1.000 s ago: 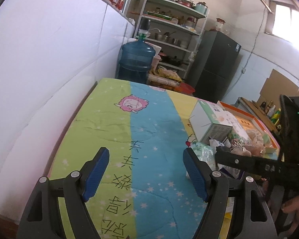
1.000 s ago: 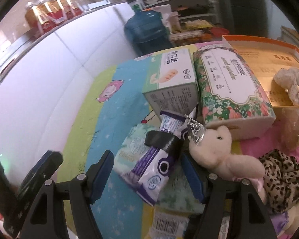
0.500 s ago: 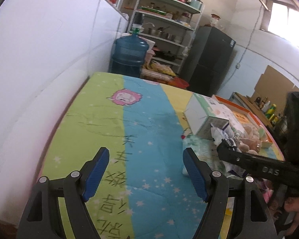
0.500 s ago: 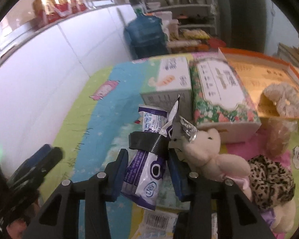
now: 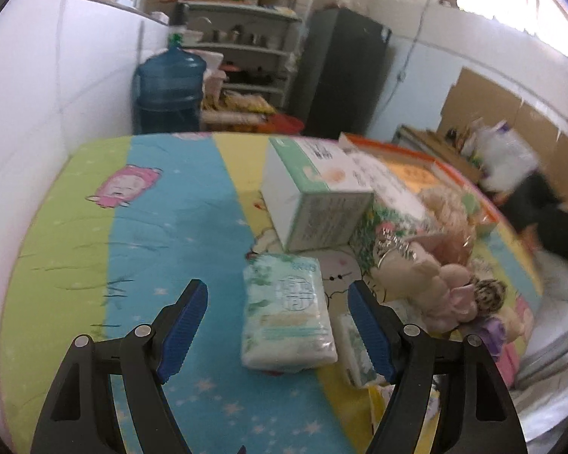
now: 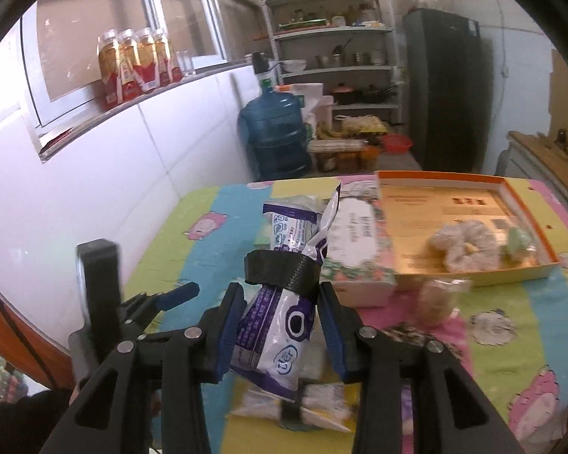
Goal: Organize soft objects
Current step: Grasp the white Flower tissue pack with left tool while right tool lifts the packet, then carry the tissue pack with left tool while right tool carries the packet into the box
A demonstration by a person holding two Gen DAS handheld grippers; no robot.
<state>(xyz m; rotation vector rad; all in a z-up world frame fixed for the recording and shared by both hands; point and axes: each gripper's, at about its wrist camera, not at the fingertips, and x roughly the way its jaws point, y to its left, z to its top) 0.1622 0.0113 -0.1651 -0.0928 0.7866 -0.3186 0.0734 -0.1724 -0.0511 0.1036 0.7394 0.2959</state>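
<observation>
My right gripper [image 6: 280,302] is shut on a purple-and-white soft packet [image 6: 284,325] wrapped by a black band [image 6: 280,268], held up off the cartoon quilt [image 6: 511,340]. In the left wrist view that gripper and packet are a blur at the far right [image 5: 511,174]. My left gripper [image 5: 276,291] is open and holds nothing, its blue pads either side of a pale green tissue pack [image 5: 287,321] lying on the quilt. A beige plush bear [image 5: 416,272] and a leopard scrunchie [image 5: 488,295] lie just right of it.
A white carton [image 5: 314,196] and a floral tissue box [image 6: 356,242] stand mid-table. Behind them an orange tray [image 6: 526,219] holds a fluffy scrunchie [image 6: 465,246]. More small packs lie near the front edge [image 6: 314,401]. A white tiled wall runs along the left; a water jug [image 5: 168,90] stands beyond.
My right gripper closed on the banded packet and lifted it off the pile. My left gripper swung right, from bare quilt to the green tissue pack.
</observation>
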